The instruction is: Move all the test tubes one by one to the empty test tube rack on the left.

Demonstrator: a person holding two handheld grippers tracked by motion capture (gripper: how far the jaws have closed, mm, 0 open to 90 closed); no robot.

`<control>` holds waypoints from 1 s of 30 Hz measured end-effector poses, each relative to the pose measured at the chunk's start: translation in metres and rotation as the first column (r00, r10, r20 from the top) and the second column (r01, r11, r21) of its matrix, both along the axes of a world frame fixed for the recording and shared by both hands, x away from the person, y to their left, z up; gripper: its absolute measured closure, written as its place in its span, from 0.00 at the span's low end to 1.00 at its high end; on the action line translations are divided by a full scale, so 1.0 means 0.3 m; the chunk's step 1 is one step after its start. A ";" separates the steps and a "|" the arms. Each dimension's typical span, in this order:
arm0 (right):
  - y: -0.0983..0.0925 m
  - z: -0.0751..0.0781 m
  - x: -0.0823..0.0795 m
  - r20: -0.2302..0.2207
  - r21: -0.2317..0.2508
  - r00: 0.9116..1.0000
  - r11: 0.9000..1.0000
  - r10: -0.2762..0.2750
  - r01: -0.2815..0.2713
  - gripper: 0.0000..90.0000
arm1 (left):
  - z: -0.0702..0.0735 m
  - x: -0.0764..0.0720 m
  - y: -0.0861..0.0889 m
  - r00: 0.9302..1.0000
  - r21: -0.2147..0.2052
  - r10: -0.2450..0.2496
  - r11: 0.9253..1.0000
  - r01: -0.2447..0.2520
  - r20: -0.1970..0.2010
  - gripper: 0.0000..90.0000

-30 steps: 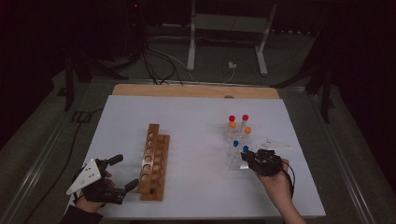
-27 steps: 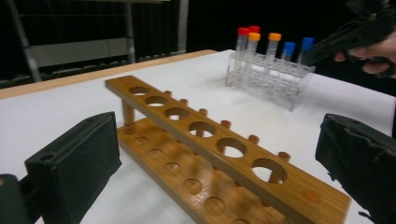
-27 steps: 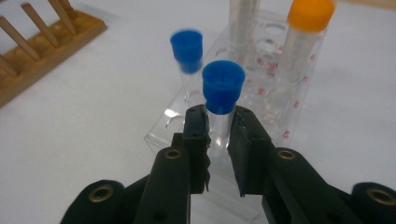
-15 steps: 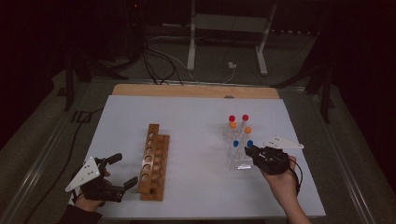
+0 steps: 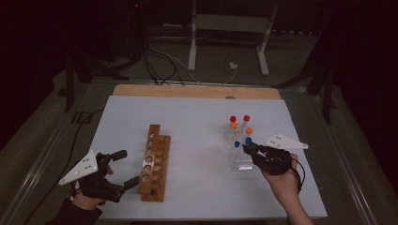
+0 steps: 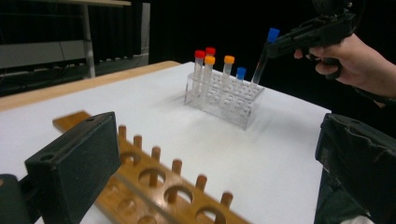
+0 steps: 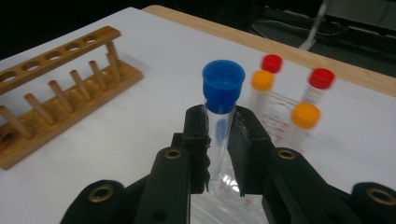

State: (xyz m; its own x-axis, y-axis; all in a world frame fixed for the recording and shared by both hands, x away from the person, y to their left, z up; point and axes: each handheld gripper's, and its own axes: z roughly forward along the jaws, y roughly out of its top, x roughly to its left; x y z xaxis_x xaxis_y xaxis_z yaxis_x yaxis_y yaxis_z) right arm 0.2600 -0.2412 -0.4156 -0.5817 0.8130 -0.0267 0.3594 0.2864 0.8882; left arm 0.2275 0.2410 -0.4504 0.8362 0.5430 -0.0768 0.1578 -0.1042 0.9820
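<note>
High view. The white desk (image 5: 197,117) carries a wooden rack (image 5: 154,161) at left of centre and a clear plastic rack (image 5: 239,157) at right of centre. The left tongs (image 5: 126,167), held in a hand at the bottom left corner, stand spread, with one jaw at the near end of the wooden rack and nothing between the jaws. The right tongs (image 5: 247,146), held in a hand at the lower right, pinch a blue-capped tube (image 5: 248,140) above the near side of the clear plastic rack. Two red-capped tubes (image 5: 233,119), two orange-capped tubes (image 5: 233,125) and a second blue-capped tube (image 5: 237,145) stand upright in that rack.

Left gripper view. The spread jaws of the left tongs (image 6: 219,158) frame the scene; the wooden rack (image 6: 168,182) lies just below and between them, untouched by the pads. Farther off, the right tongs (image 6: 271,46) hold the blue-capped tube (image 6: 262,60) tilted, its lower end at the top of the clear plastic rack (image 6: 224,100); whether the end is free of the rack cannot be told.

Right gripper view. The right tongs (image 7: 219,140) are pressed onto the blue-capped tube (image 7: 220,116) just below its cap. The wooden rack (image 7: 60,93) lies at left, and the red-capped tubes (image 7: 321,79) and orange-capped tubes (image 7: 305,116) stand blurred behind.
</note>
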 end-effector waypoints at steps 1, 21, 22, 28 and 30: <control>0.018 0.001 -0.001 -0.002 0.001 1.000 1.000 0.020 -0.020 0.85 | 0.009 0.002 -0.006 1.000 -0.002 -0.011 1.000 0.011 0.004 0.01; 0.223 -0.034 -0.005 -0.052 -0.053 0.976 0.975 0.211 -0.214 0.85 | 0.145 0.107 -0.222 0.983 0.057 -0.186 0.981 0.186 -0.011 0.02; 0.232 -0.034 -0.006 -0.052 -0.058 0.975 0.974 0.216 -0.219 0.85 | 0.148 0.110 -0.232 0.982 0.058 -0.190 0.980 0.191 -0.010 0.02; 0.281 -0.033 -0.017 -0.059 -0.059 0.964 0.963 0.261 -0.264 0.85 | 0.160 0.131 -0.309 0.977 0.080 -0.211 0.974 0.212 -0.020 0.06; 0.296 -0.030 -0.024 -0.057 -0.060 0.959 0.958 0.278 -0.282 0.85 | 0.160 0.138 -0.333 0.975 0.082 -0.222 0.971 0.224 -0.028 0.09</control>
State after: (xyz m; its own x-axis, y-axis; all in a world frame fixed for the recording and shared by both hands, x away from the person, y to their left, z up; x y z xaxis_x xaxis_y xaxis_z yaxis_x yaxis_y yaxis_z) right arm 0.2527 -0.1523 -0.4245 -0.7877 0.6146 -0.0424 0.2979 0.4402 0.8471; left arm 0.2689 0.1411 -0.4024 0.9358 0.3483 -0.0553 0.1393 -0.2211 0.9653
